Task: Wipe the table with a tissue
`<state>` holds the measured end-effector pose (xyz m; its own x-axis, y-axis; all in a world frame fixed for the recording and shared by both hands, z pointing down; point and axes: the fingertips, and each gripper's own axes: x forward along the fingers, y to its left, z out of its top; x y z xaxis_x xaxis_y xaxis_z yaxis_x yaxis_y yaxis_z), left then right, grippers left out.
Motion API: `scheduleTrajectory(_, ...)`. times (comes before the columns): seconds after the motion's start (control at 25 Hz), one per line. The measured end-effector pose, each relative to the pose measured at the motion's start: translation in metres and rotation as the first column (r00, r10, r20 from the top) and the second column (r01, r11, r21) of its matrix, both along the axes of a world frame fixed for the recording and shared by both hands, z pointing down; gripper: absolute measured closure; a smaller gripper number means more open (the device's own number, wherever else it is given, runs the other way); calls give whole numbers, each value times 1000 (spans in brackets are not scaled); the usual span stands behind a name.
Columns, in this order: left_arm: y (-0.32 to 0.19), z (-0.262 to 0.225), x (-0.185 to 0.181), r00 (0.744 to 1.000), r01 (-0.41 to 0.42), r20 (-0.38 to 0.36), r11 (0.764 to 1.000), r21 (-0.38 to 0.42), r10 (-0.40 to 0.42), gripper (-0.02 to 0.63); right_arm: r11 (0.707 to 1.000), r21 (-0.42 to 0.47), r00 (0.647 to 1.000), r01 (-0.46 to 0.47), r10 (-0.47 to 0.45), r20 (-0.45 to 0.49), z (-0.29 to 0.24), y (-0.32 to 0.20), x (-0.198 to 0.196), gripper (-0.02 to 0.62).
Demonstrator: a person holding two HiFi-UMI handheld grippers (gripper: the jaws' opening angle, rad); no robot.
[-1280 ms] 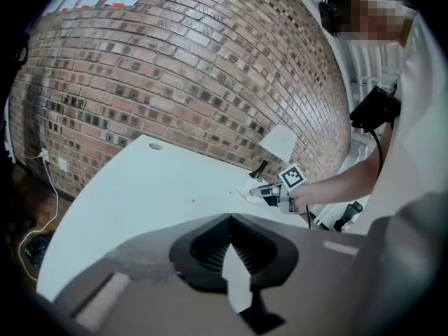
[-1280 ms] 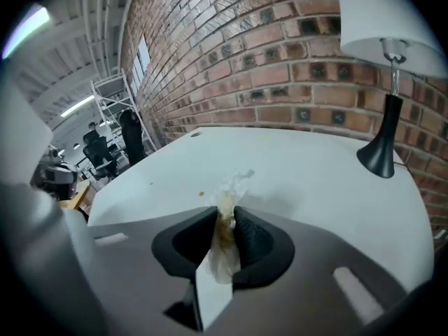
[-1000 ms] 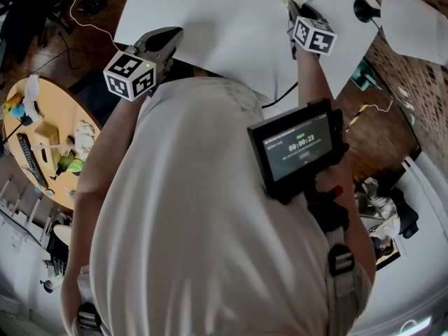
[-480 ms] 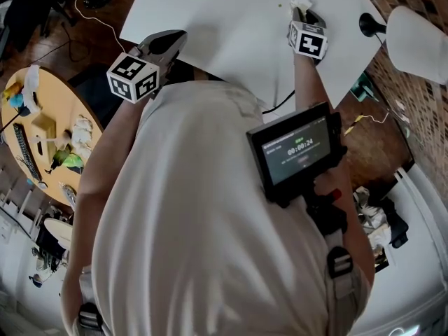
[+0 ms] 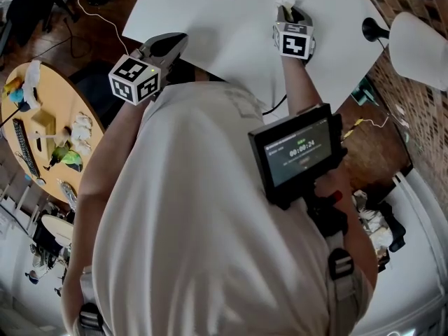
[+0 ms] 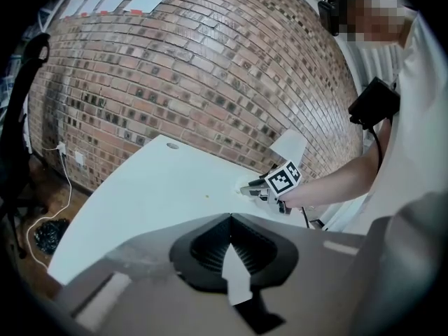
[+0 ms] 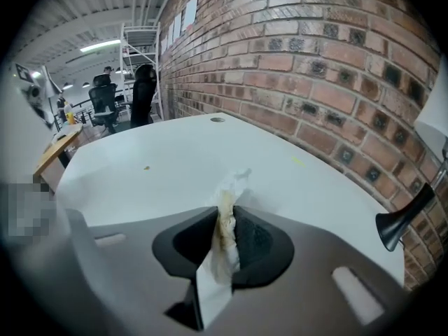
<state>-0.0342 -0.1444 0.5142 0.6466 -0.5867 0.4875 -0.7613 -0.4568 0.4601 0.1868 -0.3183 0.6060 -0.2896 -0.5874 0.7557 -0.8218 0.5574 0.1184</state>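
- The tissue point(image 7: 222, 212) is gripped between the jaws of the right gripper point(image 7: 225, 238). The jaws are closed on it, and a yellow-brown stain is seen on the pinched part.
- The crumpled white end of the tissue sticks out beyond the jaw tips, towards the top of the white table point(image 5: 210, 19). Whether it is pressed on the surface cannot be told.
- In the head view the right gripper is found over the far right part of the table. It is near the black foot of a lamp point(image 5: 373, 28), whose white shade is seen just beside the foot.
- The left gripper point(image 6: 229, 222) is held with its jaws together, and nothing is between them.
- It is held over the near left corner of the table, well apart from the right gripper, and it is pointed across the table towards it.
- A small brown crumb point(image 7: 146, 167) is seen on the table, to the left of the tissue and apart from it.
- A brick wall point(image 7: 315, 61) is seen behind the table.
- A screen device point(image 5: 297, 151) is worn at the person's chest.
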Motion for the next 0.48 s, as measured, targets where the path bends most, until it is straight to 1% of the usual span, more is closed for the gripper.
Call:
scheduleTrajectory(0.08, 1, 0, 2, 1000, -8, 1, 1000, 1, 8, 601, 999, -5, 999, 46, -46, 18, -1, 6, -12, 528)
scheduleTrajectory(0.16, 1, 0, 4, 1000, -19, 0, 1000, 4, 19, 601, 990, -7, 989, 142, -141, 46, -1, 18, -24, 528)
scheduleTrajectory(0.2, 1, 0, 5, 1000, -23, -1, 1000, 5, 23, 601, 979, -8, 978, 202, -201, 58, -1, 27, -31, 528)
scheduleTrajectory(0.32, -1, 0, 7, 1000, -30, -6, 1000, 5, 30, 601, 931, -24, 929, 364, -361, 81, -2, 57, -49, 528)
scheduleTrajectory(0.4, -3, 0, 7, 999, -36, -8, 999, 9, 36, 601, 895, -54, 894, 442, -435, 105, -1, 72, -56, 528)
scheduleTrajectory(0.48, -4, 0, 8, 999, -41, -8, 999, 12, 41, 601, 857, -97, 858, 505, -487, 162, 1, 88, -62, 528)
